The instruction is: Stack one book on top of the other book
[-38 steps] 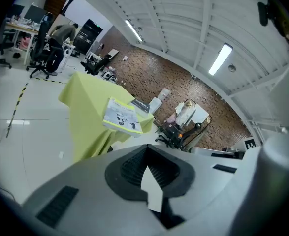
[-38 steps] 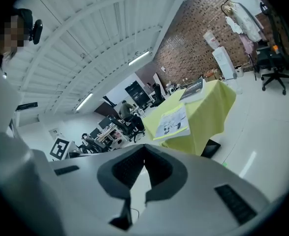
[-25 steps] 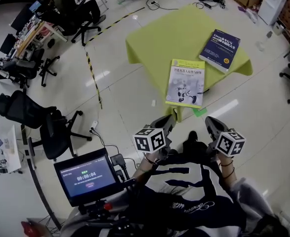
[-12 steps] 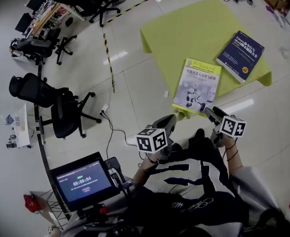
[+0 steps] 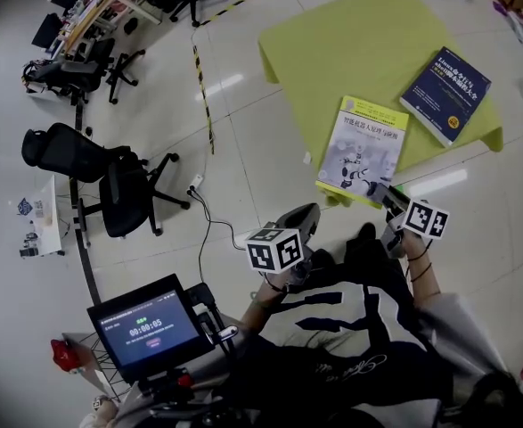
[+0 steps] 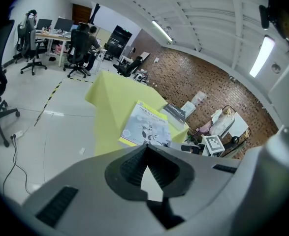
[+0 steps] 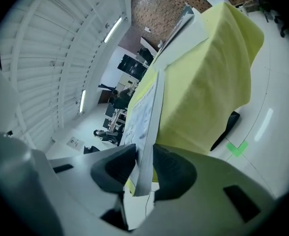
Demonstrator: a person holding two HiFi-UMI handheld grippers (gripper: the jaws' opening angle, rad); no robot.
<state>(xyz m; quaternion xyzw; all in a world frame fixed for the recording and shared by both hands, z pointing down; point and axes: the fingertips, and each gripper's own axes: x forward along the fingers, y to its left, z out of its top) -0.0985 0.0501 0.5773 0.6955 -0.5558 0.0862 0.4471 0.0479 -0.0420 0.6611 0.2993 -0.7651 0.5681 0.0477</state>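
Yellow-green tablecloth (image 5: 350, 52), navy book (image 5: 446, 94), yellow-white book (image 5: 363, 143)

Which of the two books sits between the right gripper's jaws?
The yellow-and-white book, the nearer one: the right gripper, whose jaws have just been closing, grips its edge. The blue book lies farther back, untouched.

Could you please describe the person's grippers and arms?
The left gripper and right gripper are grey, with dark ribbed fingers and a white cube of black markers. Bands ring the right wrist. The right jaws have just been closing on the yellow book.
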